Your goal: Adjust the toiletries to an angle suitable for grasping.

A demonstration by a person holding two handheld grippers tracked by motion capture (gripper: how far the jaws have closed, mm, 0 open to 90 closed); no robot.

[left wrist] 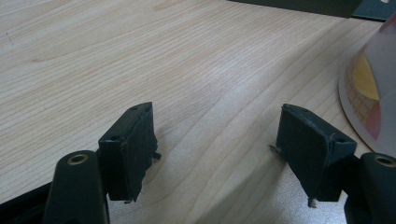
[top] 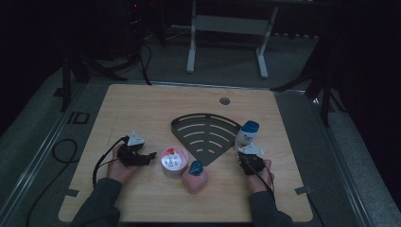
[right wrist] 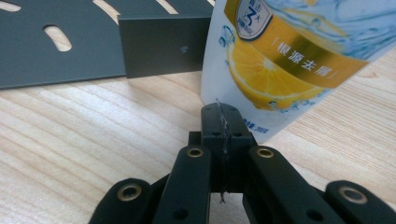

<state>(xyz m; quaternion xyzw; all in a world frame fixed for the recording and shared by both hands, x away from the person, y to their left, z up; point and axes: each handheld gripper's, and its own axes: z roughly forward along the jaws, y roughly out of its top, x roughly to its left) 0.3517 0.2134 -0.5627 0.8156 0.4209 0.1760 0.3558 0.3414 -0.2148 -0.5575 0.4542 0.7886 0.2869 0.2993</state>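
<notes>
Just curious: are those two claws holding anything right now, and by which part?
Nothing is held. The left gripper is open over bare table; the right gripper is shut empty, just short of the bottle.

You will find a dark slotted fan-shaped rack flat at the centre of the wooden table. A pink bottle with a teal cap sits just in front of the rack's point. A round grommet hole lies behind the rack.
</notes>
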